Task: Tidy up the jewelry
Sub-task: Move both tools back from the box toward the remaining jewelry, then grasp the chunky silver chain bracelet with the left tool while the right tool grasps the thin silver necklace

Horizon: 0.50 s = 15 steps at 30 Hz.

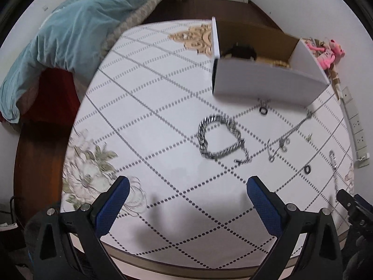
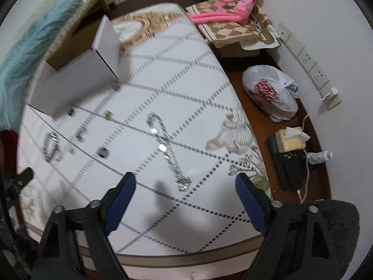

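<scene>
Jewelry lies scattered on a white patterned table (image 1: 144, 107). In the left wrist view, a heavy silver chain (image 1: 219, 137) curls ahead of my open, empty left gripper (image 1: 188, 186). A thin chain (image 1: 293, 130) and two black rings (image 1: 263, 110) (image 1: 307, 169) lie to its right. Behind them stands an open white box (image 1: 268, 84) with dark items inside. In the right wrist view, my right gripper (image 2: 186, 182) hangs open just above the near end of a long silver bracelet (image 2: 166, 149), not gripping it. The white box (image 2: 79, 79) stands far left.
A blue quilt (image 1: 70, 35) hangs over the bed at the table's left. A pink plush toy (image 2: 242, 0), a tied plastic bag (image 2: 270, 91), a tissue box (image 2: 291, 140) and a cable lie on the dark floor to the right. Wall sockets (image 2: 310, 63) line the wall.
</scene>
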Motion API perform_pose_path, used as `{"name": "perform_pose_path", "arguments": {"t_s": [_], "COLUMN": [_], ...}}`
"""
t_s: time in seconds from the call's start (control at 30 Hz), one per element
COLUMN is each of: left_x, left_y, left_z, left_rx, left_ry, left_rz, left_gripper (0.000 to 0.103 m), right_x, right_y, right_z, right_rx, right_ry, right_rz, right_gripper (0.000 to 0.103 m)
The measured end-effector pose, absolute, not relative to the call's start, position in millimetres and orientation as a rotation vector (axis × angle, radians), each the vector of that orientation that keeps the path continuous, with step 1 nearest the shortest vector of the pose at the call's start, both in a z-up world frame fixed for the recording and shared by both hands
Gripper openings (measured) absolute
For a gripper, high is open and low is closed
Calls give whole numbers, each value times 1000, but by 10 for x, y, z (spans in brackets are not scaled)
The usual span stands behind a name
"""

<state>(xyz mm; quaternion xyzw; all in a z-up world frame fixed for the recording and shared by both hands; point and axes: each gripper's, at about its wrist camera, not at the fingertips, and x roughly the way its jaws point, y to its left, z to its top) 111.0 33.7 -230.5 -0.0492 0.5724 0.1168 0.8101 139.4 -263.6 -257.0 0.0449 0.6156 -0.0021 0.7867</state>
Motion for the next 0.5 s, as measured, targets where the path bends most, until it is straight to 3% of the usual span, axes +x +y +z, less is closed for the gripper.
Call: {"name": "perform_pose_path", "arguments": {"t_s": [0.07, 0.1, 0.2, 0.23, 0.5], "left_x": [1077, 1063, 1033, 1019, 1056], "left_y": [323, 319, 313, 325, 523], "left_z": [-2381, -2407, -2477, -2490, -2387], "left_rx": [-104, -102, -97, -98, -154], "left_ry": [1237, 1241, 1253, 1256, 1232], "left_rz": [249, 249, 248, 249, 241], "left_gripper": [102, 102, 102, 102, 102], "right_x": [1365, 1337, 1278, 1264, 1312], "right_y": [-2612, -2579, -2511, -2468, -2447], "right_z": [-2695, -2731, -2711, -2699, -2468], "right_rx": [63, 25, -1, -17, 181], "right_ry": [1334, 1318, 1244, 1214, 1167], "right_rz": [-12, -20, -1, 10, 140], "right_gripper": [66, 65, 42, 13, 13]}}
